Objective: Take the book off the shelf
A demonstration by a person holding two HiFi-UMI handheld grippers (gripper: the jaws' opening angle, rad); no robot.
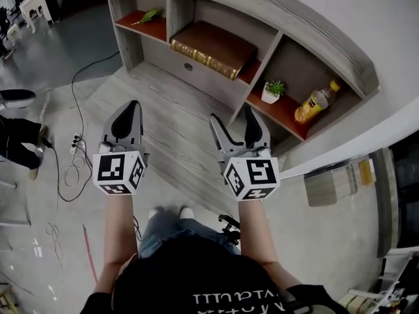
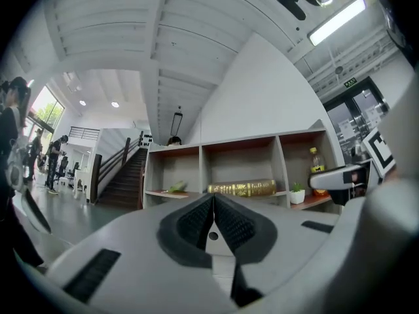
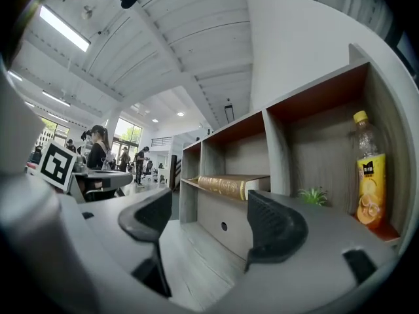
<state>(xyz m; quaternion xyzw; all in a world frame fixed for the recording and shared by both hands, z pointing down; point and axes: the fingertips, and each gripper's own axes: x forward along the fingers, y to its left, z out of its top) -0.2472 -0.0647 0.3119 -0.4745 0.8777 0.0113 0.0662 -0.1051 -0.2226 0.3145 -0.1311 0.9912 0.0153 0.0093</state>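
Note:
A thick brown book (image 1: 213,48) with a gilt spine lies flat in the middle compartment of the grey shelf unit (image 1: 308,28); it also shows as the book (image 2: 242,188) and the book (image 3: 226,185) in both gripper views. My left gripper (image 1: 129,113) is shut and empty, well short of the shelf. My right gripper (image 1: 237,124) is open, its jaws wide apart with nothing between them, in front of the shelf below the book.
A small potted plant (image 1: 272,91) and a yellow drink bottle (image 1: 315,101) stand in the right compartment. A green item (image 1: 150,15) lies in the left one. Cables (image 1: 72,156) trail on the floor at left. People stand in the background.

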